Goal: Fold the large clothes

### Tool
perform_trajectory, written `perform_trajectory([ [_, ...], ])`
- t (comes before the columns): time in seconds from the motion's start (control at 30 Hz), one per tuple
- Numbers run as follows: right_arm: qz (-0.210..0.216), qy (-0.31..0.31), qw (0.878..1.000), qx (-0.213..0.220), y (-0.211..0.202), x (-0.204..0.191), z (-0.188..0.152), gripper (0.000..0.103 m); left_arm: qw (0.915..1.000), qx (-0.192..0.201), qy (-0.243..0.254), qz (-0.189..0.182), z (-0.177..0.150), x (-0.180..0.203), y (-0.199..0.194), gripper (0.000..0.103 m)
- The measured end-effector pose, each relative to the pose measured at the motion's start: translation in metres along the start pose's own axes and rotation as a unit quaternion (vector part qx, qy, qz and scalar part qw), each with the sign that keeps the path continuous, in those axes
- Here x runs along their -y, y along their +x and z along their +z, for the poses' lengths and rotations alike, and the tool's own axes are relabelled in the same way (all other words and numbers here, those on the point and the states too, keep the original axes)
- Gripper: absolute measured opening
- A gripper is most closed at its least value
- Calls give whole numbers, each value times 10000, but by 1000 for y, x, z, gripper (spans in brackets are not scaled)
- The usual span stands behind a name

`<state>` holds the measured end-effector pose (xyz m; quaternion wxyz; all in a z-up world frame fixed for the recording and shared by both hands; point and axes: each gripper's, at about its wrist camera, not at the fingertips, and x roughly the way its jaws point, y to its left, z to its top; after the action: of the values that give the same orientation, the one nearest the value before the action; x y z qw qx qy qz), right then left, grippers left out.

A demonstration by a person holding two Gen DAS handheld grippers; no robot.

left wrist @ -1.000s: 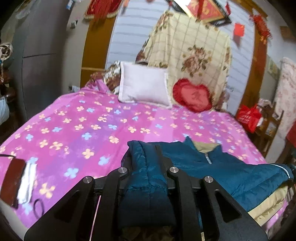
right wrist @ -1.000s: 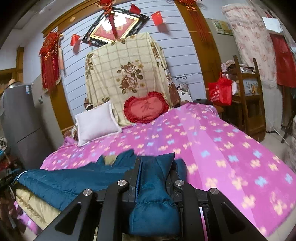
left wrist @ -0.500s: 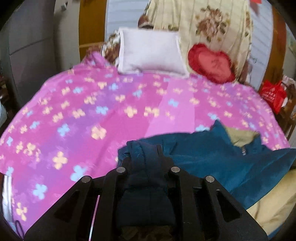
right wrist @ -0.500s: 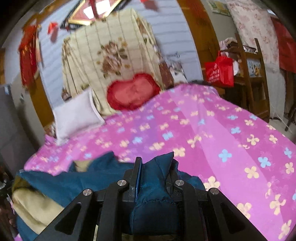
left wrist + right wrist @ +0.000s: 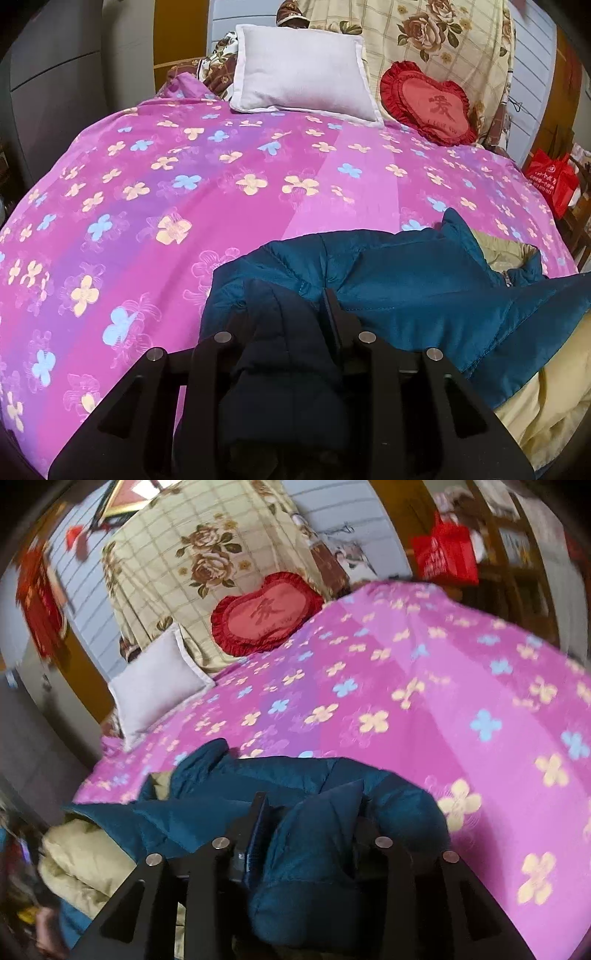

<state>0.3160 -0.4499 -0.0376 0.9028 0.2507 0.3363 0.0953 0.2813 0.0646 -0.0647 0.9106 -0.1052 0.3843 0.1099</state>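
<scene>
Blue jacket (image 5: 406,280) lies on bed (image 5: 221,192) near its front edge. Left tool (image 5: 291,325) & right tool (image 5: 310,823) both opening, w/ a jacket fold each btwn the jaws, grip loosening.

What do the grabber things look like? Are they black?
Yes. Both the left gripper and the right gripper are matte black. Each has two flat, straight fingers and angled side struts with long cut-out windows. Round silver bolt heads dot the joints, four on each. No cables, markings, sleeves or hands show in either view.
</scene>
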Motion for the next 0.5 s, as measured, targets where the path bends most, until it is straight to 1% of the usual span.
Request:
perform_trajectory([
  [0.03, 155, 124, 9998, -5, -1, 3, 1, 50, 10000, -30, -6, -17, 1, 0, 0, 30],
  [0.07, 325, 262, 9991, -6, -3, 5, 1, 56, 10000, -63, -10, -44, 2, -1, 0, 30],
  [0.1, 497, 416, 9979, 14, -7, 8, 1, 71, 9999, -93, -21, -76, 3, -2, -1, 31],
  [0.13, 552, 475, 9973, 50, -10, 8, 1, 80, 9998, -134, -16, -112, 4, -3, -3, 33],
  [0.17, 569, 500, 9971, 93, -13, 6, 2, 81, 9997, -192, 0, -149, 6, -4, -7, 34],
  [0.2, 553, 498, 9972, 117, -17, 4, 1, 82, 9996, -204, -14, -176, 7, -5, -11, 37],
  [0.27, 601, 498, 9969, 120, -22, 1, 2, 82, 9995, -178, -66, -243, 10, -10, -24, 46],
  [0.33, 708, 583, 9957, 155, -31, 0, 0, 82, 9996, 26, -106, -256, 13, -17, -47, 65],
  [0.37, 749, 612, 9952, 169, -35, 0, 0, 82, 9994, 189, -94, -287, 13, -21, -64, 69],
  [0.4, 818, 658, 9943, 188, -39, 1, -2, 82, 9991, 289, -82, -300, 13, -25, -75, 72],
  [0.47, 1055, 817, 9908, 234, -51, 3, -6, 82, 9985, 423, -82, -334, 6, -35, -98, 74],
  [0.5, 1233, 874, 9882, 248, -59, 3, -10, 82, 9984, 428, -86, -359, 2, -40, -106, 74],
])
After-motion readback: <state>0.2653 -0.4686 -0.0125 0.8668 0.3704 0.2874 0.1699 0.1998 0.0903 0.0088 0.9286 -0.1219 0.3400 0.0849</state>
